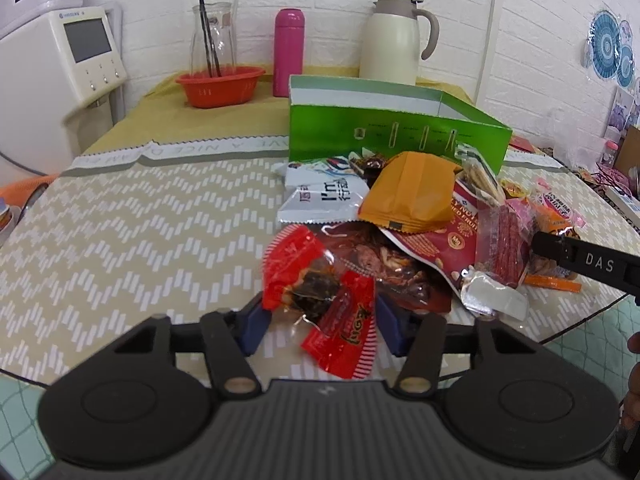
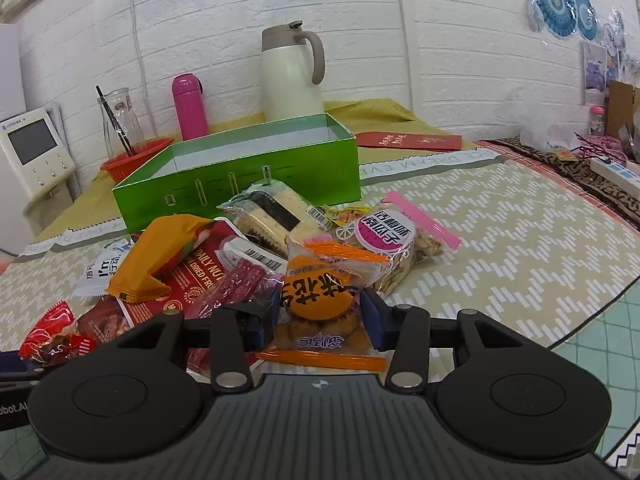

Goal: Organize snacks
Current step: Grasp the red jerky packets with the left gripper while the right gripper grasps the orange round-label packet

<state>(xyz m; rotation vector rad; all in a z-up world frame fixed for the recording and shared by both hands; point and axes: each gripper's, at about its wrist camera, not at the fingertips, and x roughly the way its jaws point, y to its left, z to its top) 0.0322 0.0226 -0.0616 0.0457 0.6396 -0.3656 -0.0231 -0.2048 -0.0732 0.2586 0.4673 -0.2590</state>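
Observation:
A heap of snack packets lies on the patterned tablecloth in front of an open green box [image 1: 384, 132] [image 2: 240, 176]. My left gripper [image 1: 322, 320] has its blue pads against both sides of a red snack packet [image 1: 296, 264] with a dark piece inside, at the heap's near left edge. My right gripper [image 2: 320, 316] straddles a clear packet with a round orange label [image 2: 316, 296]; the pads stand just off its sides. An orange pouch [image 1: 412, 192], a red nut bag [image 1: 452, 236] and a pink-sealed seed bag [image 2: 396, 236] lie in the heap. Part of the right gripper's black arm [image 1: 580, 260] shows at the left view's right edge.
Behind the box stand a red bowl [image 1: 220, 84], a glass carafe [image 1: 212, 36], a pink bottle [image 1: 289, 52] and a cream jug [image 1: 394, 40]. A white appliance [image 1: 76, 52] is at the left. A red envelope [image 2: 408, 141] lies right of the box. The table's rounded edge [image 2: 580, 320] is near right.

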